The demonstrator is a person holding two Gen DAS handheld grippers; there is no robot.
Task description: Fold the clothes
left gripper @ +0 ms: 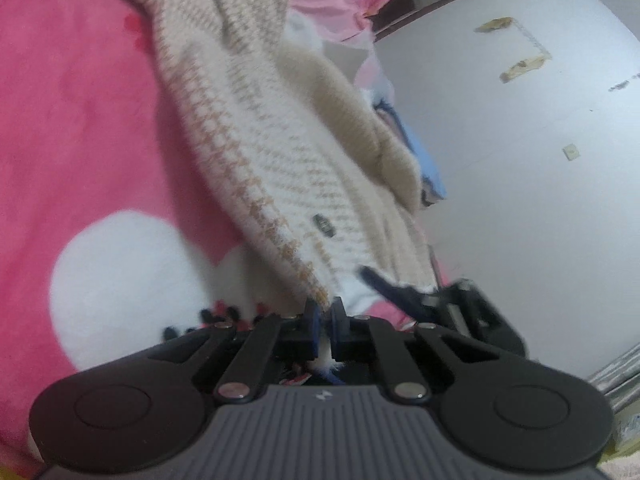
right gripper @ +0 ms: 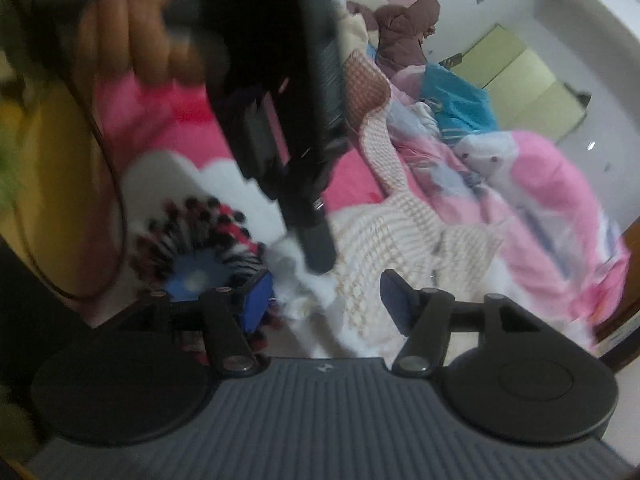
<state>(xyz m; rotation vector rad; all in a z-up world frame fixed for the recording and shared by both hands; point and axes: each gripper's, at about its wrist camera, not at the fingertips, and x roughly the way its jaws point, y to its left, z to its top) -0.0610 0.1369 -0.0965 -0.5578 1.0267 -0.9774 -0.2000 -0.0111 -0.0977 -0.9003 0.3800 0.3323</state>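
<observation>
The cream houndstooth knit garment (left gripper: 280, 152) lay on the bed over the pink blanket (left gripper: 80, 120), just beside the blanket's white patch (left gripper: 132, 288); its near hem corner was raised off the blanket, and the rest trailed away from that corner toward the heaped pink quilt (right gripper: 540, 208). The left gripper (left gripper: 325, 320) had its fingers together, clamped on that hem corner; fabric showed between the pads. The right gripper (right gripper: 326, 300) had its fingers apart with nothing between them; it hovered just above the garment, beside the left gripper, whose dark body crossed the right wrist view above the knit.

Handling judgement: the garment appeared soft, thick and limp, with a fuzzy lining; it would drape and sag from any single hold, and would not keep a crease unaided; it looked light enough for a two-finger pinch, and not fragile, though loose knit might stretch under a hard pull; the surface was not slippery, and would likely drag on the blanket.

Recommended hold: pinch the edge of the hem or a seam, gathering the full thickness; take the second hold on the same hem, well apart from the clamped corner, so the cloth could be spread taut. A dark button (left gripper: 324, 224) sat near the hem; avoid clamping on it.
</observation>
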